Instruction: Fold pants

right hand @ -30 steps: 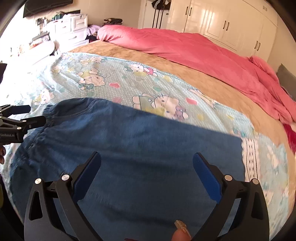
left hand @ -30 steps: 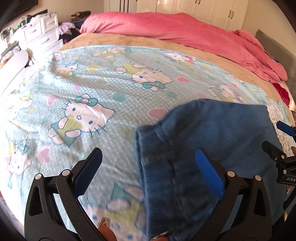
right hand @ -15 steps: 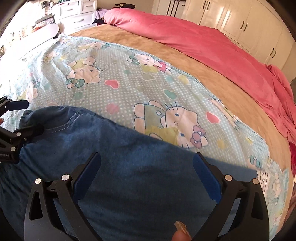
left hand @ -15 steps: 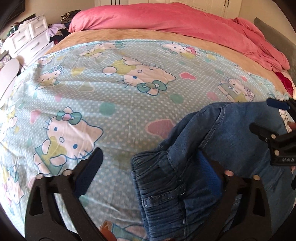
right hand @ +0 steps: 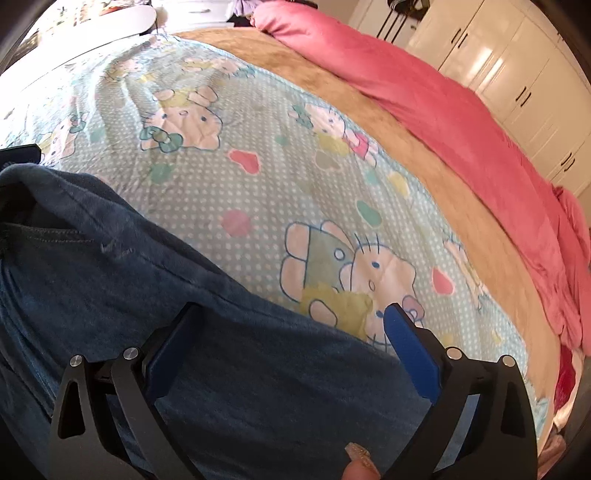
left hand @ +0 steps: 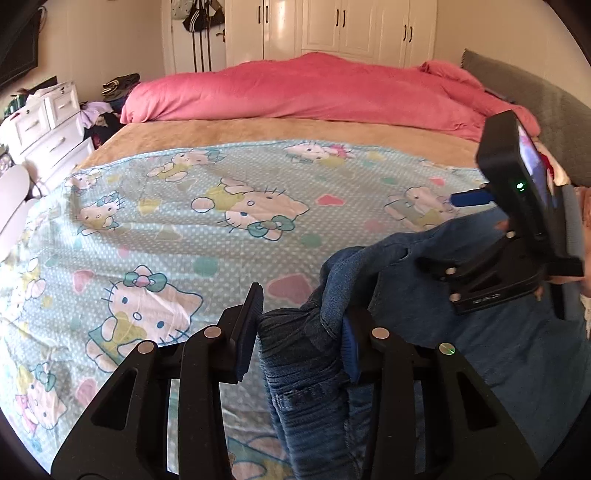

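Blue denim pants [left hand: 480,350] lie on the near right part of the bed, and in the right wrist view the pants [right hand: 166,295] fill the lower left. My left gripper [left hand: 301,336] has the gathered waistband [left hand: 295,343] between its fingers. Its jaws are closing, the pads press the bunched denim, and a fold drapes over the right finger. My right gripper [right hand: 291,332] is open at the pants' far edge, one finger over denim, the other over the sheet. In the left wrist view the right gripper [left hand: 454,230] straddles that raised edge.
A light blue cartoon-cat sheet [left hand: 184,221] covers the near bed, over a tan blanket [left hand: 277,127]. A pink duvet [left hand: 314,88] is heaped along the far side. White drawers [left hand: 44,125] stand at the left, white wardrobes [left hand: 332,29] behind, and a grey cushion [left hand: 535,110] at the right.
My left jaws have narrowed from wide open onto the waistband, which is now bunched and lifted off the sheet. The right gripper has moved across the pants to their far edge and rolled.
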Motion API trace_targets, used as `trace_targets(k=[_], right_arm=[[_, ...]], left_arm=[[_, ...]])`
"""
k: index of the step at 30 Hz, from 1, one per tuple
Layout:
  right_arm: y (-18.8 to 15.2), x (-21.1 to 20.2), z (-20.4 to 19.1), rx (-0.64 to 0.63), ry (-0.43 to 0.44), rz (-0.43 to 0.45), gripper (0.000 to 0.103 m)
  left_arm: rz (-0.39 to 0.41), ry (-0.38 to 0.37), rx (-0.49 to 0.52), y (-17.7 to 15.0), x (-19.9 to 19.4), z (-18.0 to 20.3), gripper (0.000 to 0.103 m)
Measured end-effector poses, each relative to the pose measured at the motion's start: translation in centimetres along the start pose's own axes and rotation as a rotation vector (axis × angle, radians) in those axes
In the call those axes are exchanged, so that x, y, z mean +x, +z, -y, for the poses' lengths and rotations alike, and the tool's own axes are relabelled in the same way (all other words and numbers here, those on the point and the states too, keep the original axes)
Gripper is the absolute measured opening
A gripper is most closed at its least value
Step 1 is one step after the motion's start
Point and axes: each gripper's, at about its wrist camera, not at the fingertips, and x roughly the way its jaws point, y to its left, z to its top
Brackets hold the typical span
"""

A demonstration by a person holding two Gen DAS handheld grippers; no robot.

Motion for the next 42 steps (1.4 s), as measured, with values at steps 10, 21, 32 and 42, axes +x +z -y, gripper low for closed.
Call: trace_targets(k=[10, 21, 32, 42], right_arm=[[-2.4, -3.3, -1.7, 0.094, 0.127, 0.116, 0.01], [-8.2, -13.2, -2.1, 0.279, 0.192, 0.319, 0.008], [-15.1, -19.8, -8.6, 0.235, 0.27, 0.353, 0.008], [-19.0, -19.9, -14.1, 0.181, 0.327, 0.276, 0.008]], left_arm=[[0.012, -0.019, -0.011, -0.9, -1.0, -0.4, 0.03], [0.067, -0.039, 0.018, -2.2, -5.0, 0.6, 0.032], [0.055, -0.049, -0.01, -8.3, -10.1, 0.8, 0.036], [-0.062, -0.082, -0.034, -12.7, -10.9, 0.1, 0.036]])
